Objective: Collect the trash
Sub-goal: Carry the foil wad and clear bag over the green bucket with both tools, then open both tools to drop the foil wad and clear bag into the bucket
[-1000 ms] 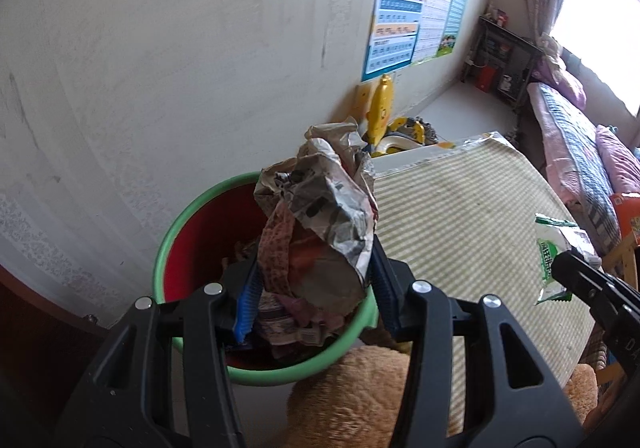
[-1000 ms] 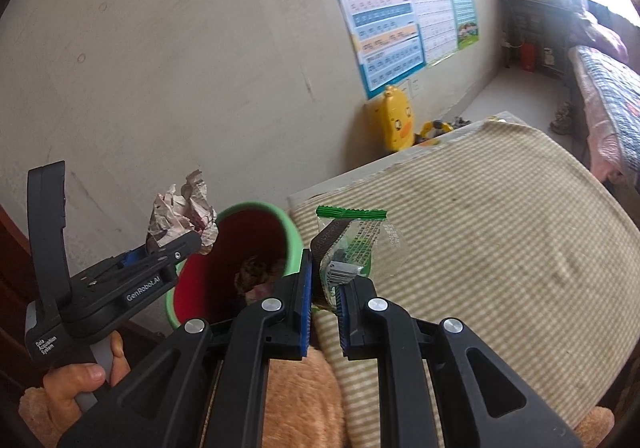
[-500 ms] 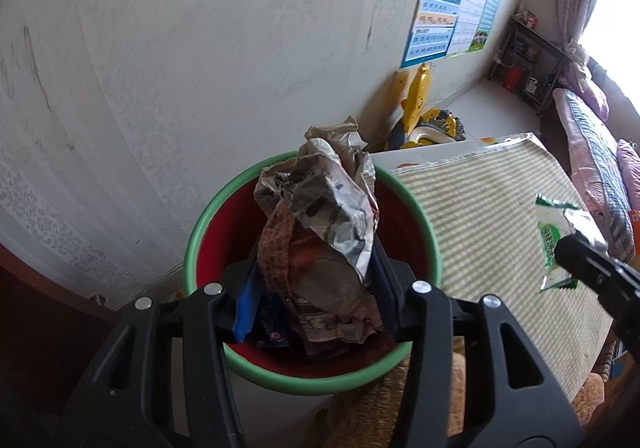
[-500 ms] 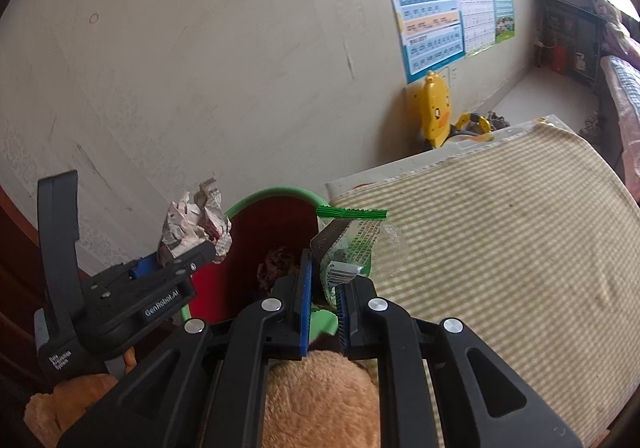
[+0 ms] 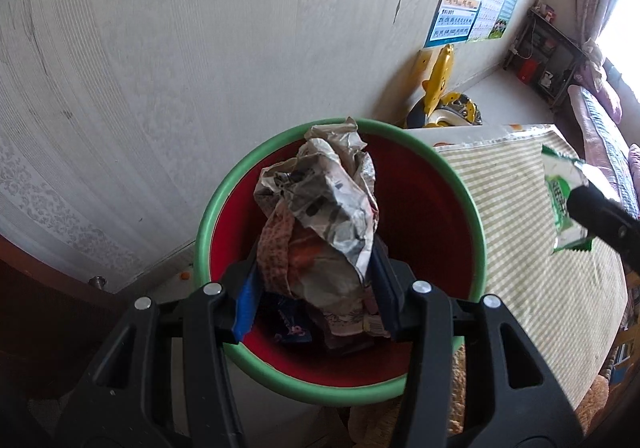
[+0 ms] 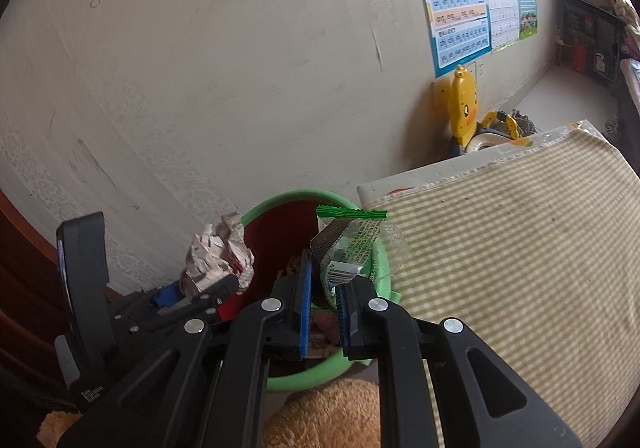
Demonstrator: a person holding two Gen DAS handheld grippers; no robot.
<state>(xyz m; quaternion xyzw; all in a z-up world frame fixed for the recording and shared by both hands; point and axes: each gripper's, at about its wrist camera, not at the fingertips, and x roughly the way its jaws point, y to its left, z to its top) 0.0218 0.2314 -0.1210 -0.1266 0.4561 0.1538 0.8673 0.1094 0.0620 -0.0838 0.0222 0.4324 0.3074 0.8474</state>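
My left gripper [image 5: 316,288] is shut on a crumpled newspaper wad [image 5: 324,207], held right over the mouth of a red bin with a green rim [image 5: 208,215]. Scraps of trash [image 5: 294,330] lie at the bin's bottom. My right gripper [image 6: 323,288] is shut on a green and clear snack wrapper [image 6: 354,244], which hangs above the bin's right rim [image 6: 382,260]. In the right wrist view the left gripper [image 6: 196,294] with its paper wad [image 6: 216,260] sits at the bin's left side. The wrapper [image 5: 564,191] shows at the right of the left wrist view.
The bin stands against a pale papered wall [image 5: 200,47], beside a green-checked mat [image 6: 520,248]. A tan plush toy [image 6: 324,416] lies just in front of the bin. A yellow duck toy [image 6: 464,107] and wall posters [image 6: 460,7] are further along. Dark wooden furniture [image 5: 40,308] is at the left.
Both grippers have moved toward the bin and lower. The paper wad, earlier over the bin's near right rim, now hangs over its middle; the wrapper has come from over the mat to the bin's right rim.
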